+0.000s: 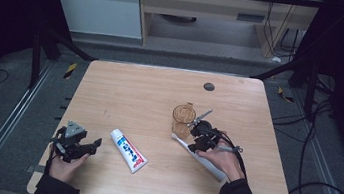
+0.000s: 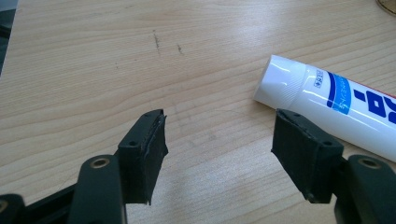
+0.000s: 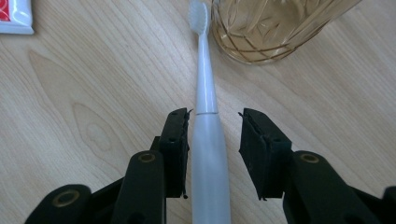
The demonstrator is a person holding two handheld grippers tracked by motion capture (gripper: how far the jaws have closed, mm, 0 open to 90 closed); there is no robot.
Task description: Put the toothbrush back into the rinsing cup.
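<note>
White and slim, the electric toothbrush (image 3: 206, 116) lies flat on the bench (image 3: 84, 116) between the right gripper (image 3: 214, 128)'s parted jaws, the left pad touching or nearly so, the right clear. Its bristles end beside an amber glass cup (image 3: 266, 28). Bare wood spreads leftward. The left gripper (image 2: 217, 140) rests released near the toothpaste tube (image 2: 327, 102).

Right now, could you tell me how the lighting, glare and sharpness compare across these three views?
High view: dim, dark surroundings, soft detail; the amber glass cup looks small. Left gripper view: bright and even, glare streaks on the toothpaste tube, near jaws slightly soft. Right gripper view: crisp wood grain, the white electric toothbrush lies between the open jaws, with highlights on the cup's cut pattern.
</note>
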